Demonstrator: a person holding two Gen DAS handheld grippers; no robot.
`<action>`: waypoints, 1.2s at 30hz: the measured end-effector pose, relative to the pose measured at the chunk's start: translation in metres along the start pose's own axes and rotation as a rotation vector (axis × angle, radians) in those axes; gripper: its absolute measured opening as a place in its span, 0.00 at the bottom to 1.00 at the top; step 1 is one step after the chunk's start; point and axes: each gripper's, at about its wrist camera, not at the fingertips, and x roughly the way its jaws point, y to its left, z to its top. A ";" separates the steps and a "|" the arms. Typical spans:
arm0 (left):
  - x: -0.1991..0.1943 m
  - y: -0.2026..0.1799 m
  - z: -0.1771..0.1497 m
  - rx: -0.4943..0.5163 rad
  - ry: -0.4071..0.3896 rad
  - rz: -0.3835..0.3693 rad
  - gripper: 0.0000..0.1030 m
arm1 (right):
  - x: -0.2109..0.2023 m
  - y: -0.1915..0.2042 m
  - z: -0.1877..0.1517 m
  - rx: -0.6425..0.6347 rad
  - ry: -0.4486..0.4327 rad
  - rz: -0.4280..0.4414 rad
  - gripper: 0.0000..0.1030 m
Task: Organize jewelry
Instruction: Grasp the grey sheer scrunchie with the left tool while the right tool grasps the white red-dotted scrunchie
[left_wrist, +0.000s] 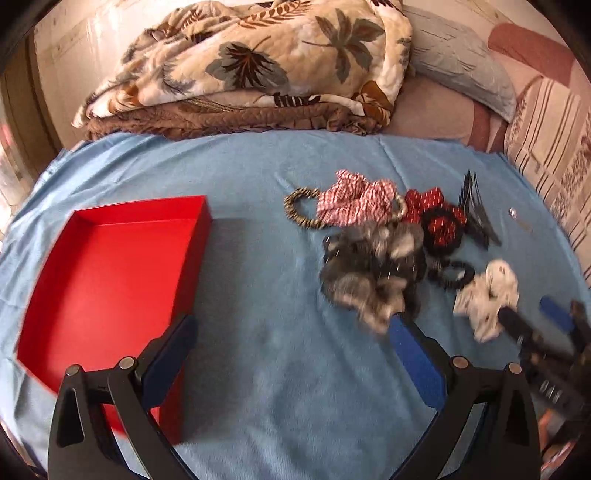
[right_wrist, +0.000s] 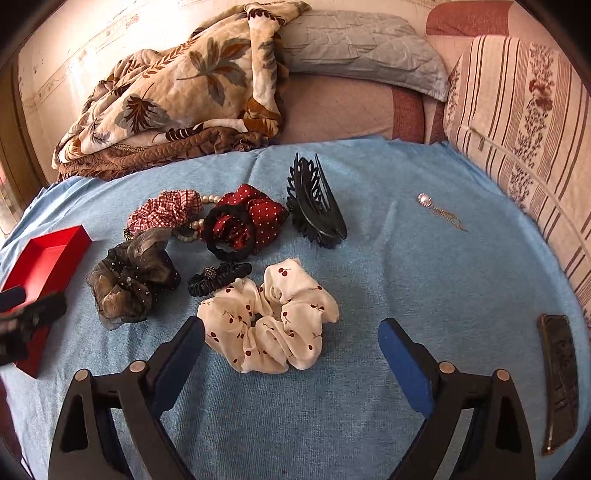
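An empty red box lies on the blue cloth at the left; it also shows in the right wrist view. A pile of hair accessories lies to its right: a grey sheer scrunchie, a white cherry-print scrunchie, a red dotted scrunchie, a red checked scrunchie, a black claw clip and a small black band. My left gripper is open, between box and pile. My right gripper is open, just before the white scrunchie.
A small pendant with a chain lies apart at the right. A dark flat clip lies near the right edge. A folded leaf-print blanket and pillows sit behind the cloth.
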 end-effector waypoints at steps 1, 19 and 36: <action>0.005 0.000 0.005 -0.007 0.007 -0.018 1.00 | 0.002 -0.001 0.000 0.008 0.006 0.009 0.91; 0.083 -0.003 0.023 -0.082 0.200 -0.177 0.23 | 0.035 -0.017 -0.003 0.143 0.120 0.161 0.41; -0.011 0.010 -0.016 -0.049 0.058 -0.130 0.19 | 0.003 0.002 -0.013 0.069 0.037 0.187 0.12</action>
